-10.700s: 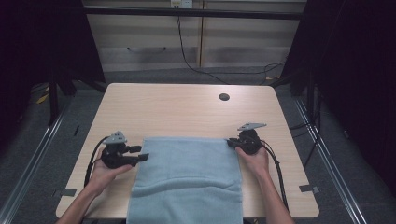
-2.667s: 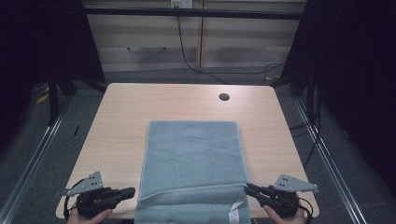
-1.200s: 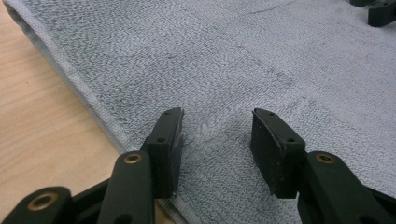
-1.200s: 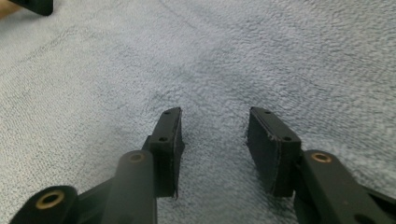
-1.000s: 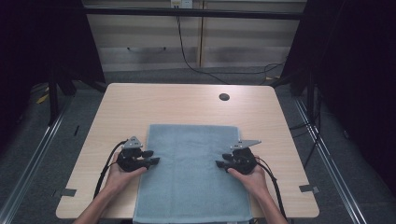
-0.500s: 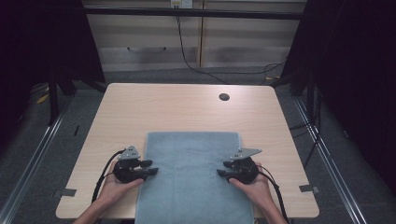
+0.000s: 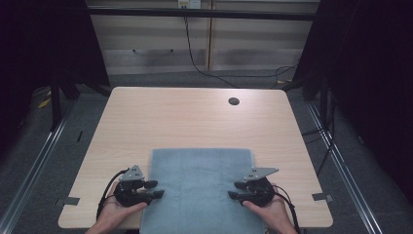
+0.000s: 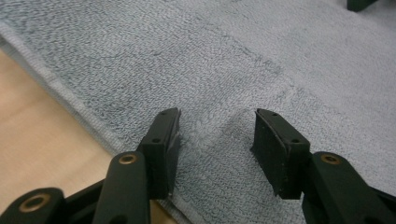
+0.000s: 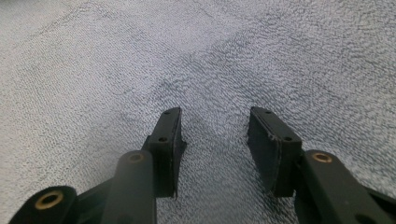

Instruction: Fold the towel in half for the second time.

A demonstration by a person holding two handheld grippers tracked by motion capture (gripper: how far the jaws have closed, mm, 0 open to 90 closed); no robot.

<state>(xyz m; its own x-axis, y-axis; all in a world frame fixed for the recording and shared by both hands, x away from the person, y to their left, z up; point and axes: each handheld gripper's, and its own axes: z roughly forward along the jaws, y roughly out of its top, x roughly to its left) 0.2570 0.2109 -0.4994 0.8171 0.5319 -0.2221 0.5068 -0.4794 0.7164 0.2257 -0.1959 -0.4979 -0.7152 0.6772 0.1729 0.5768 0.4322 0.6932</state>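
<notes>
Towel (image 7: 202,187) is now folded shorter; left gripper (image 7: 157,189) jaws have just been opening, right gripper (image 7: 234,190) is likewise released, nothing grasped.

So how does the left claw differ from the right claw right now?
The left claw sits at the towel's left edge, with bare table beside its jaws; the right claw sits at the opposite edge, with terry all around its jaws. The left claw's jaws have just been opening; the right's stand steady. Both stand open, jaws over the towel, gripping nothing.

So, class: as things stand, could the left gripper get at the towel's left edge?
Probably yes: the left gripper sits open over the towel, right at its left hem, with nothing between.
</notes>
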